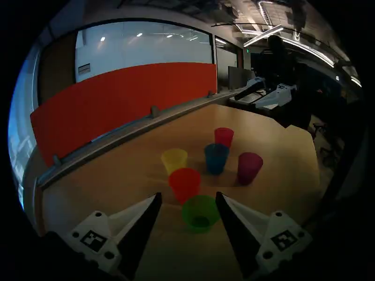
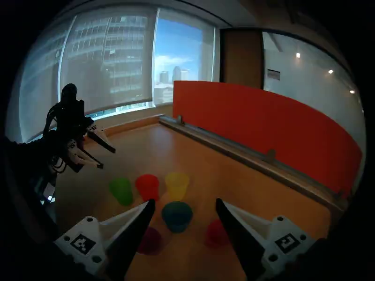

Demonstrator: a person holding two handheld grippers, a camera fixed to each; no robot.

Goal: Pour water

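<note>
My left claw point(image 1: 187, 194) was wide open, holding nothing. The green cup point(image 1: 200, 213) sat right in front of it on the table point(image 1: 276, 136), nearest of six cups. Just behind stood the orange cup point(image 1: 184, 184), then the yellow cup point(image 1: 174, 160) & blue cup point(image 1: 216, 158), the purple cup point(image 1: 249, 167) to the right, the red cup point(image 1: 224, 136) farthest. My right claw point(image 2: 184, 201) was open too, empty, w/ the blue cup in front of it. Couldn't tell which cup had water. They looked like thin plastic: prob light, slippery, easy to squash. I'd grab one round the middle, gently, b/c a full one tips & spills.
</note>
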